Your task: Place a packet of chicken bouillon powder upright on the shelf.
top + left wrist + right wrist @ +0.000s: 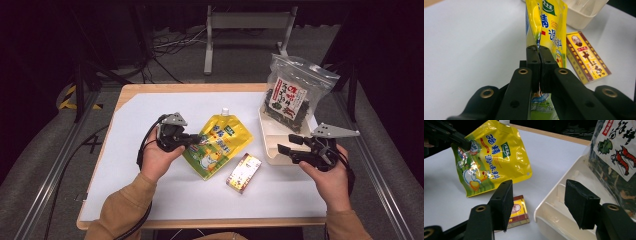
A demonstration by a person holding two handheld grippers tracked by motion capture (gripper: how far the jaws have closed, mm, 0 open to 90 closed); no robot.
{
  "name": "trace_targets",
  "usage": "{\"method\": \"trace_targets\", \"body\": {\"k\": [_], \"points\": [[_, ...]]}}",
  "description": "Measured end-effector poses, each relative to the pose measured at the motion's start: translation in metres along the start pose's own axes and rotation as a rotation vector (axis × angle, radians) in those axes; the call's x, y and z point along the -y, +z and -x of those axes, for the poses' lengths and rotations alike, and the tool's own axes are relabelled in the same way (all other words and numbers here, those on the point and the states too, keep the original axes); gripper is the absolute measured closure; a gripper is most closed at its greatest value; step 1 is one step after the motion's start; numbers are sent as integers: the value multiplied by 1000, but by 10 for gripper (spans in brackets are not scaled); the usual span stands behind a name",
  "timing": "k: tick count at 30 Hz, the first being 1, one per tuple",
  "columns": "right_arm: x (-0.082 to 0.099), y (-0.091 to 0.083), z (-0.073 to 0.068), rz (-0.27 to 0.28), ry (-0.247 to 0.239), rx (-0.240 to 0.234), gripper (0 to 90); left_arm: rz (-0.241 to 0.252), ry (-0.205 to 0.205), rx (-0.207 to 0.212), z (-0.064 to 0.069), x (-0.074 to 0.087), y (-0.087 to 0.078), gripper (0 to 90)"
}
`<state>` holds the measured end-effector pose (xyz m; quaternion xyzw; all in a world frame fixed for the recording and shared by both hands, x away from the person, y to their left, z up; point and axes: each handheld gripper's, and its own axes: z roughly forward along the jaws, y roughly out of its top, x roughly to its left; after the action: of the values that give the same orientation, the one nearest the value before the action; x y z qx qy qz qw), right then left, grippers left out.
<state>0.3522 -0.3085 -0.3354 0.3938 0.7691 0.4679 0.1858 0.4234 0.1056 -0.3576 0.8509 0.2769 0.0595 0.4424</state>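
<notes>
High view, left of centre: left gripper (196, 138) clenched on the left edge of the yellow spout pouch (220, 145) — jaws pressed flat together on the film in the left gripper view, pouch (551, 30) rising above them. The pouch sits mid-frame over the white table (135, 165), its gripped edge raised, white cap toward the top of the frame. Just below and right of it, a small yellow-and-red box (243, 172) lies flat on the table. Further right, a cream tray (270, 145) holds a clear bag of dark dried food (292, 95), standing upright. Lower right: right gripper (289, 152) — jaws released, nothing between them, hovering at the tray's near left rim (554, 202).
</notes>
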Motion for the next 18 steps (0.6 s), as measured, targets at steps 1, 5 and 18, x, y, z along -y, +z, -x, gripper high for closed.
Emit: {"method": "trace_targets", "body": {"k": [1,5,18], "points": [[-1,1,-1,1,-5,-3,406,9,2,1,1,0,-2,886],[-3,2,-3,3,-10,-15,406,53,15,6,6,-2,-12,886],[-10,15,-17,-9,-16,-106,379,163,56,34,22,-3,-29,886]]}}
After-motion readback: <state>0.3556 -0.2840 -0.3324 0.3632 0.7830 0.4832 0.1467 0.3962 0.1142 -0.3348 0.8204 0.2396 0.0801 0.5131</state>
